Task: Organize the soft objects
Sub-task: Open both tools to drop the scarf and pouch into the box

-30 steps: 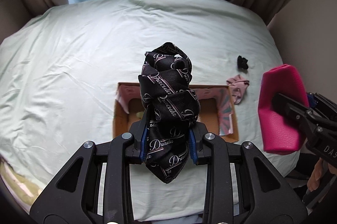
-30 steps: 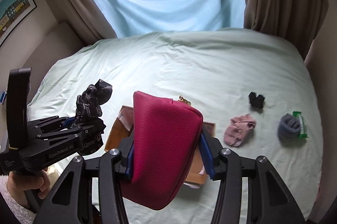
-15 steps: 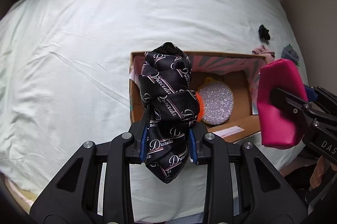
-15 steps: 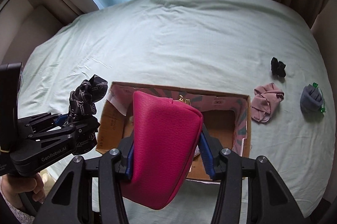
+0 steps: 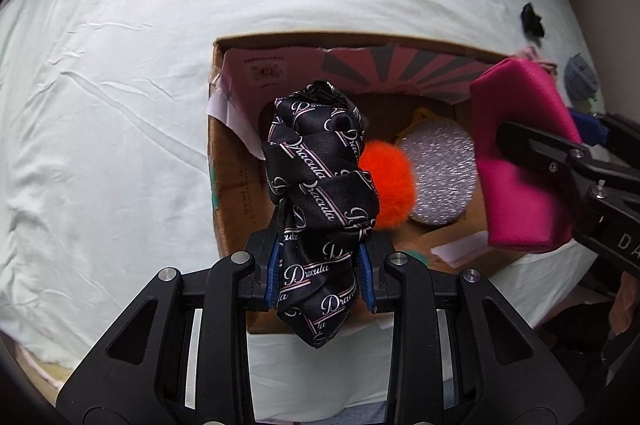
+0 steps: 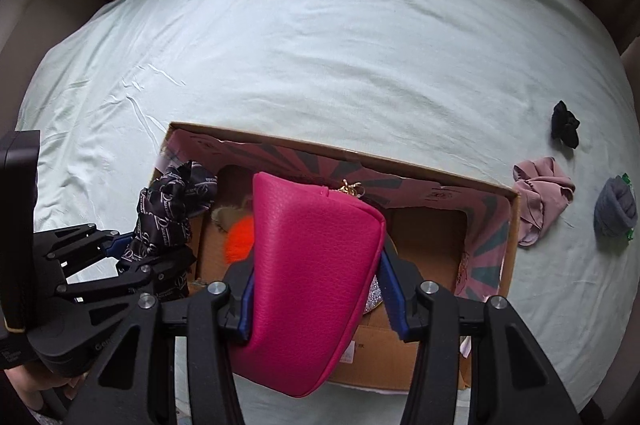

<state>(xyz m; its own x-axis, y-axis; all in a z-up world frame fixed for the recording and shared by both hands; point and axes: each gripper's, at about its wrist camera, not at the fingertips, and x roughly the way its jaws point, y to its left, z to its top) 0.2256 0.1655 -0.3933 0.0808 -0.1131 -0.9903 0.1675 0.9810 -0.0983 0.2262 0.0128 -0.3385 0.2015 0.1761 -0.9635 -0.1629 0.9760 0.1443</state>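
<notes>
Left gripper [image 5: 320,265] clamps the knotted scarf [image 5: 320,177], right gripper [image 6: 316,289] the pink pouch [image 6: 312,265], both over the box [image 6: 400,161]; three soft bits wait on the bed [image 6: 320,45].

Scarf [image 5: 320,185]: glossy satin cloth. Pouch [image 6: 312,265]: matt pebbled leather. Box [image 6: 400,357]: plain cardboard. Pompom [image 5: 390,185]: fluffy fur. Sheet [image 6: 320,45]: wrinkled cloth.

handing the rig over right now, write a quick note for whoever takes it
Left gripper: shut on the black Dracula scarf, above the cardboard box.
Right gripper: shut on the pink pouch, also over the box.
Done: orange pom-pom and glittery round piece are in the box.
Left: release both, then collect the pink cloth, black item and grey roll from the bed.
</notes>
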